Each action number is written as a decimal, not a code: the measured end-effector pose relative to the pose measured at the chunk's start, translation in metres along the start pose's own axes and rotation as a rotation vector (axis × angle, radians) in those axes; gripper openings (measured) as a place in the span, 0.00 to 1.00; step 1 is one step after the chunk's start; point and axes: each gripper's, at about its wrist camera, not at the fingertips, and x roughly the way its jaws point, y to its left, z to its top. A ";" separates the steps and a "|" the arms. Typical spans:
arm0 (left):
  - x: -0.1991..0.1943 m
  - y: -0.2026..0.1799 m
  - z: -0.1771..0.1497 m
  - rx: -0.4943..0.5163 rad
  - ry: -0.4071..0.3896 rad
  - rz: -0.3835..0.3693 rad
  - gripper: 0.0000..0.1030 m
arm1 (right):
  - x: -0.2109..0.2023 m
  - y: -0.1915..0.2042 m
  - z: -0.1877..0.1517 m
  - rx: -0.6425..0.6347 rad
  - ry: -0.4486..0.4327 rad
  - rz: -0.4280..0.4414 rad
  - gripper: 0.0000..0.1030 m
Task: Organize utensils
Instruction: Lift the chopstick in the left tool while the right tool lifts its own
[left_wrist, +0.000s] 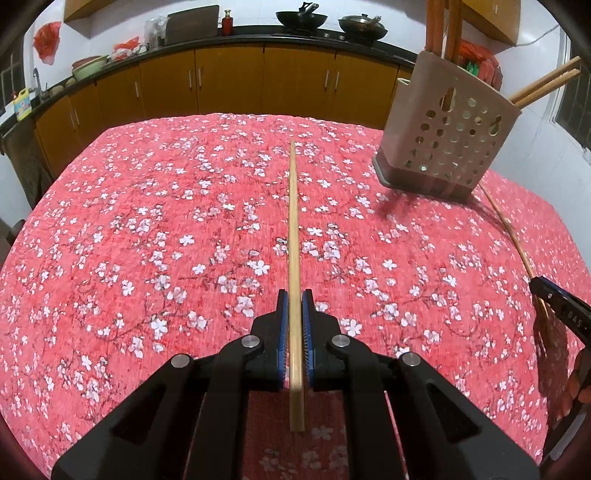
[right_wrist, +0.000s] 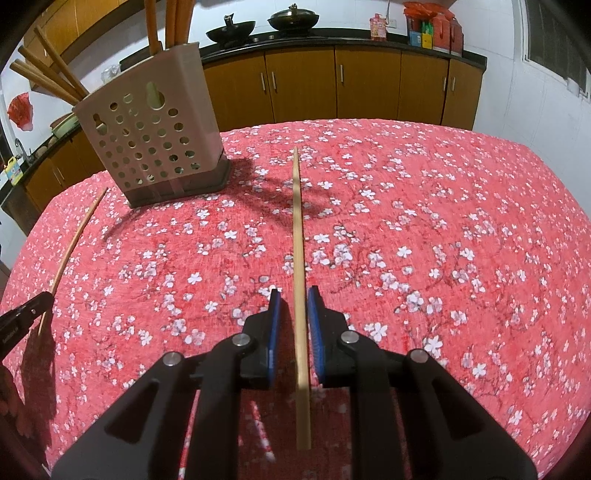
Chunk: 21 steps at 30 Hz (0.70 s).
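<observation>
Wooden chopstick (left_wrist: 294, 236) clamped in left gripper (left_wrist: 294, 306); right gripper (right_wrist: 294, 299) grips another chopstick (right_wrist: 298, 236). Holder (left_wrist: 445, 129) upright on tablecloth (left_wrist: 147, 221).

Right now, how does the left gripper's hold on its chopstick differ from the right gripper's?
The left gripper has its blue pads tight against its chopstick; the right gripper shows a gap at the fingertips beside its chopstick. The left chopstick runs straight down the middle; the right one leans slightly toward the right pad. Both are pale wooden sticks pointing forward over the floral tablecloth, near the perforated holder.
</observation>
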 end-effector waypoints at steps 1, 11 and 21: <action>0.000 -0.001 0.000 0.001 0.000 0.002 0.09 | -0.001 0.000 0.000 -0.002 0.000 -0.002 0.16; -0.001 0.000 0.001 0.002 0.005 -0.004 0.08 | 0.000 -0.001 0.001 -0.005 -0.001 -0.001 0.07; -0.032 0.006 0.015 -0.006 -0.065 -0.005 0.08 | -0.038 -0.004 0.009 0.002 -0.098 0.028 0.07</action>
